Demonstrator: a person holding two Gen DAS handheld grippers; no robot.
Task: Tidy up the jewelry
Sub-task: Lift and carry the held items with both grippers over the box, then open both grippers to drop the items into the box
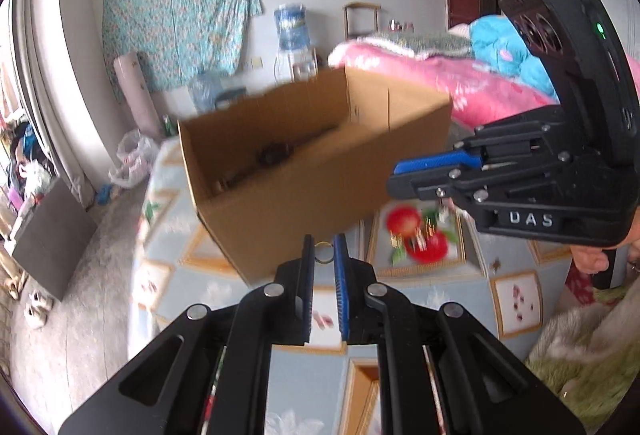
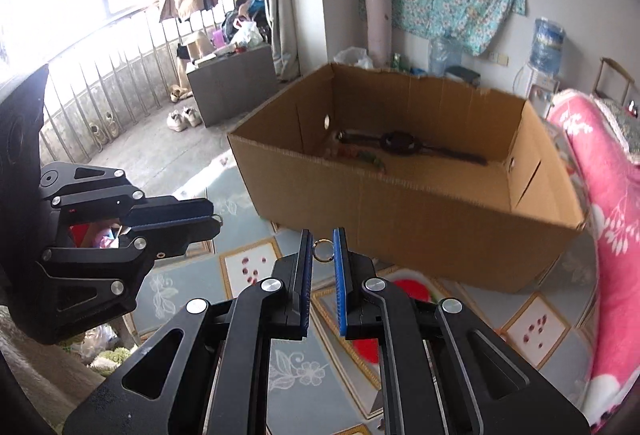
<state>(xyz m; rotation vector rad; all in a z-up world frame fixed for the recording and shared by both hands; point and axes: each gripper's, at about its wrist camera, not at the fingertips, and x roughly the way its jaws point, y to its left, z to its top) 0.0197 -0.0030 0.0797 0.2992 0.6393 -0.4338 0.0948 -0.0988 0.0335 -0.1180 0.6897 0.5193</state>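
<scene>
A small gold ring (image 1: 324, 253) is pinched between the blue pads of my left gripper (image 1: 323, 247), which is shut on it. My right gripper (image 2: 323, 241) is shut on a second small metal ring (image 2: 324, 250). Both hover above the patterned tablecloth (image 2: 248, 267), just in front of an open cardboard box (image 2: 400, 203). Dark jewelry pieces (image 2: 396, 143) lie on the box floor near its far wall. The left wrist view shows the right gripper (image 1: 394, 175) side-on at the right. In the right wrist view the left gripper (image 2: 215, 215) sits at the left, its ring (image 2: 219, 219) at the tips.
A bed with a pink blanket (image 2: 600, 175) borders the table on the right. Beyond the box stand a water dispenser (image 2: 546, 47), a grey cabinet (image 2: 232, 87) and shoes (image 2: 184, 119) on the floor. A person's hand (image 1: 592, 259) grips the right tool.
</scene>
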